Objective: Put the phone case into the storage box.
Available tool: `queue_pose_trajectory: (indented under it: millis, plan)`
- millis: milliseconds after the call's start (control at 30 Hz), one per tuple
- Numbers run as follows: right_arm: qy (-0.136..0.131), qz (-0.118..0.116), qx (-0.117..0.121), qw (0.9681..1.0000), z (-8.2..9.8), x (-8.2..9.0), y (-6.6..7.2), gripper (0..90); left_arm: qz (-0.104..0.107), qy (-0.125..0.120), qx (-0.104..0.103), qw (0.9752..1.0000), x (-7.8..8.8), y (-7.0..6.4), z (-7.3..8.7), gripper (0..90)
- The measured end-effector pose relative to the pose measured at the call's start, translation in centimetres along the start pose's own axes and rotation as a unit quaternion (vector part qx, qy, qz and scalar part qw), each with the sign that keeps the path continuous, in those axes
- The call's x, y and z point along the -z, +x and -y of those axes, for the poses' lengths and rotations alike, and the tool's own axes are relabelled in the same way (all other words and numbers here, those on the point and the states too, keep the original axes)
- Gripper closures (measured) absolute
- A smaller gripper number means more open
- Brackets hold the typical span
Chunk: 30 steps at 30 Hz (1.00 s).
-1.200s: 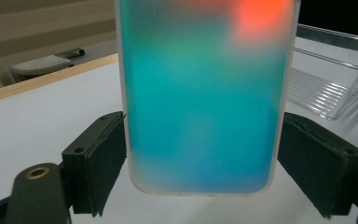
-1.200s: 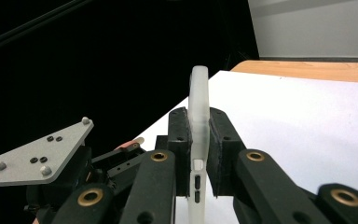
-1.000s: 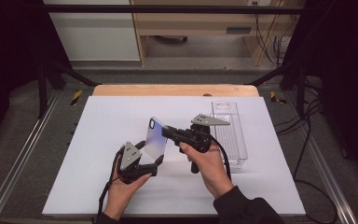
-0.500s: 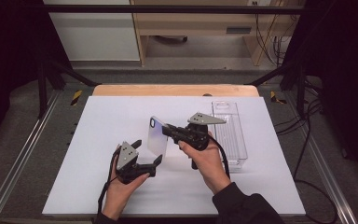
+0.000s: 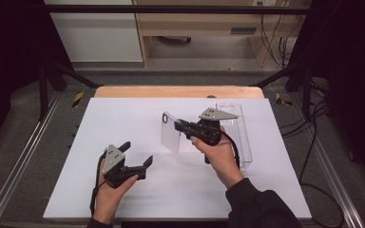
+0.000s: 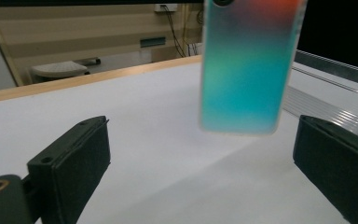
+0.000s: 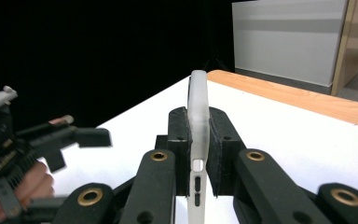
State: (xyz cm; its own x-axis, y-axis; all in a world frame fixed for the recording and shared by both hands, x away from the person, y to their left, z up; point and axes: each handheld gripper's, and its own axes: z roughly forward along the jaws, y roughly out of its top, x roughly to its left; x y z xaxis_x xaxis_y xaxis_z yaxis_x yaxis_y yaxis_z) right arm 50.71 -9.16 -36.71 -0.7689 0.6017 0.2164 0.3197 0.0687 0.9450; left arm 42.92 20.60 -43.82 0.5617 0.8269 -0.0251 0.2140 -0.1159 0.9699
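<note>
A phone case (image 5: 170,132) with a translucent rim hangs upright above the middle of the white table top (image 5: 123,118). My right gripper (image 5: 180,126) is shut on its edge; the right gripper view looks along the clamped case (image 7: 198,116) edge-on. In the left gripper view the case (image 6: 249,65) has a shimmering teal and orange back. My left gripper (image 5: 135,154) rests low at the front left, open, with nothing between its fingers (image 6: 70,163), and it is apart from the case. That left gripper (image 7: 51,140) is also at the left of the right gripper view.
A clear plastic box (image 5: 237,135) lies on the table behind my right hand. A wooden strip (image 5: 180,91) edges the table's far side. Metal rails (image 5: 24,152) run along both sides, with cables (image 5: 313,142) on the floor at the right.
My left gripper has let go of the case, opened and drawn back toward the front left. The right gripper has lifted the case slightly and turned it upright.
</note>
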Motion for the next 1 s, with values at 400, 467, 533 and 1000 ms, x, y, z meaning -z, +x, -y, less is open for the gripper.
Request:
queue_pose_trajectory:
  millis: [400, 467, 533, 1000]
  plan:
    - [0.007, 0.003, 0.026, 0.9996, -0.6, 0.4, -1.1, 81.4, -0.036, 0.0, 0.011, 0.9993, 3.4, 3.3, 1.2, 2.4]
    - [0.011, 0.004, 0.029, 0.9995, -0.6, 0.3, -1.2, 81.4, -0.045, 0.002, 0.014, 0.9989, 4.1, 3.7, 1.7, 2.4]
    - [0.015, 0.006, 0.033, 0.9993, -0.5, 0.2, -1.4, 81.4, -0.049, 0.003, 0.017, 0.9986, 4.6, 3.9, 1.9, 2.4]
    - [0.01, 0.008, 0.033, 0.9994, -0.8, 0.8, -2.2, 81.3, -0.066, -0.007, 0.031, 0.9973, 7.1, 4.9, 3.0, 2.3]
